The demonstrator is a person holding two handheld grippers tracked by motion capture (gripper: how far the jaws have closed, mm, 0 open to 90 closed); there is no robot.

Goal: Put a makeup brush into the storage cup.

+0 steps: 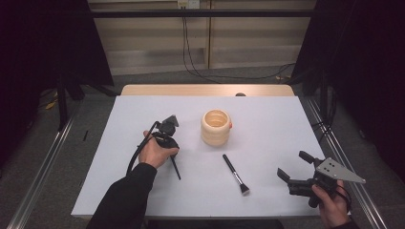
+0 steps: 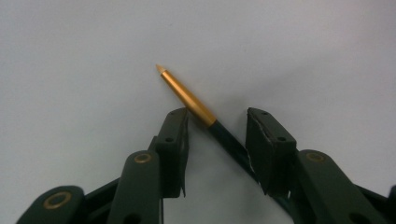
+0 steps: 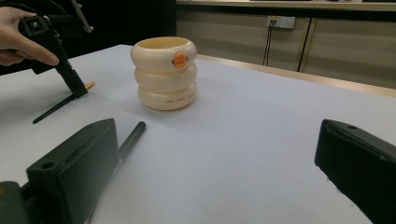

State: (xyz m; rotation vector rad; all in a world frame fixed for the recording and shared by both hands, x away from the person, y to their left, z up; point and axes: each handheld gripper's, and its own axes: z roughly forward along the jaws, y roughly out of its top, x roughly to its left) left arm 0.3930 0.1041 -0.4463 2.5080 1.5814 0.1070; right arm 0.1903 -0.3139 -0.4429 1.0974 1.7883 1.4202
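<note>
A thin dark pen-like brush [image 2: 196,105] with a gold ferrule and pointed tip lies flat on the white table [image 1: 267,124]. My left gripper [image 2: 217,116] points down over it with a jaw on each side; a gap still shows, so the pads do not clamp it. From above, the left gripper [image 1: 171,151] sits under the hand, and the thin brush [image 1: 176,169] sticks out toward the person. A cream ribbed cup [image 1: 216,127] stands mid-table. A black makeup brush [image 1: 236,174] lies in front of it. My right gripper [image 1: 293,165] hovers open and empty at the near right.
The cup [image 3: 164,74] bears a small orange mark on its top ring. The makeup brush handle [image 3: 131,137] lies just beyond the right gripper's left jaw. A small dark object [image 1: 240,94] rests on the wooden strip at the table's far edge.
</note>
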